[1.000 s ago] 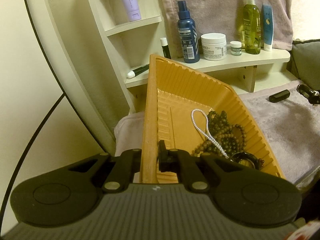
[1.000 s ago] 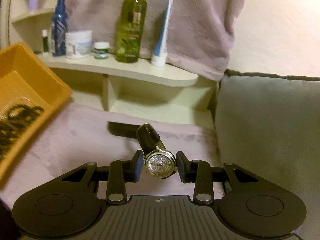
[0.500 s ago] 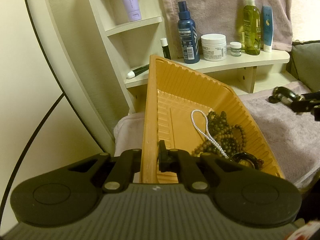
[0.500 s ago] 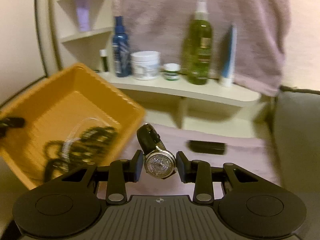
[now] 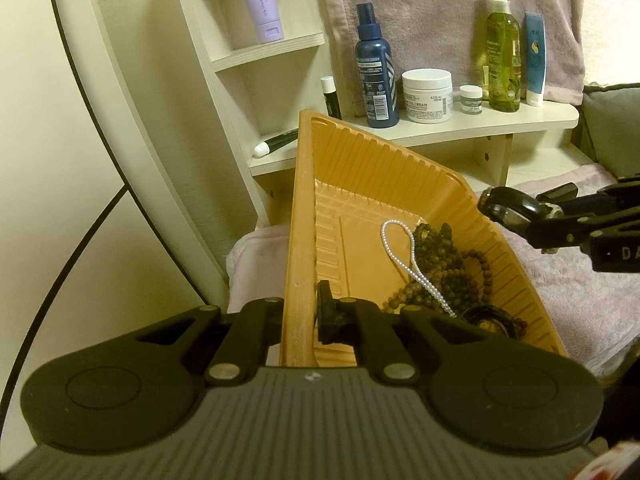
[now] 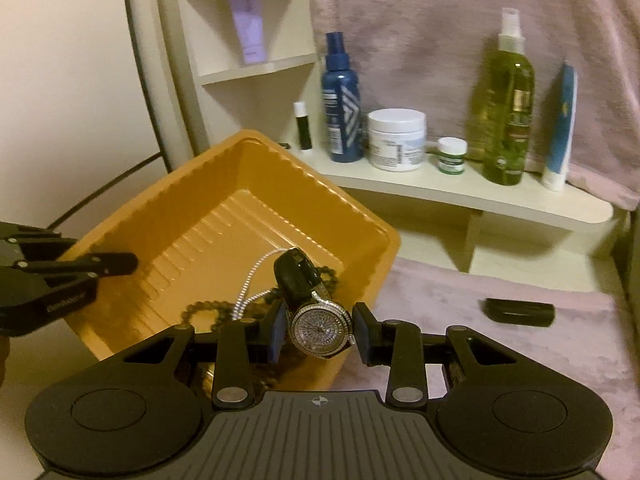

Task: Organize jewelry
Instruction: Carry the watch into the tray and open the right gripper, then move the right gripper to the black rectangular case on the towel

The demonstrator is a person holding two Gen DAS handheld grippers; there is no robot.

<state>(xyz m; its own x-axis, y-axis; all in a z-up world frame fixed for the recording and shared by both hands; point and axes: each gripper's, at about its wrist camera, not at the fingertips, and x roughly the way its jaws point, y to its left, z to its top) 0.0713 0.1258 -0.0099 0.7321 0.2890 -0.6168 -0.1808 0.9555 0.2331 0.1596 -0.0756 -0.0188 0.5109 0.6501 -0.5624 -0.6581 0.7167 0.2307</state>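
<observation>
My right claw (image 6: 319, 332) is clamped on the watch (image 6: 320, 330), pinching the round jewelled face from both sides, with the black strap (image 6: 295, 276) standing up ahead of the pads and curling forward. My left claw (image 5: 300, 312) is shut on the near wall of the yellow tray (image 5: 298, 240), one finger outside and one inside, holding it tipped up on the pink towel (image 6: 500, 344). From my right claw the tray's open mouth lies ahead and to the left, and in the left view the watch sits just beside the tray's far rim, not yet over the floor of it. The worry I see first is the grip itself: a smooth round case held only at its edges could twist or squirt out if I swing too briskly, and it would land on the towel or strike the rim. The loose strap could also catch on that rim as I cross it. Inside, the brown bead necklace (image 5: 440, 264) and the white pearl strand (image 5: 404, 256) lie heaped toward the low side of the tray, so a watch let go from high up might snag them or knock them about. And if my left claw slackens, the tilted tray would drop and the whole pile would slide.
</observation>
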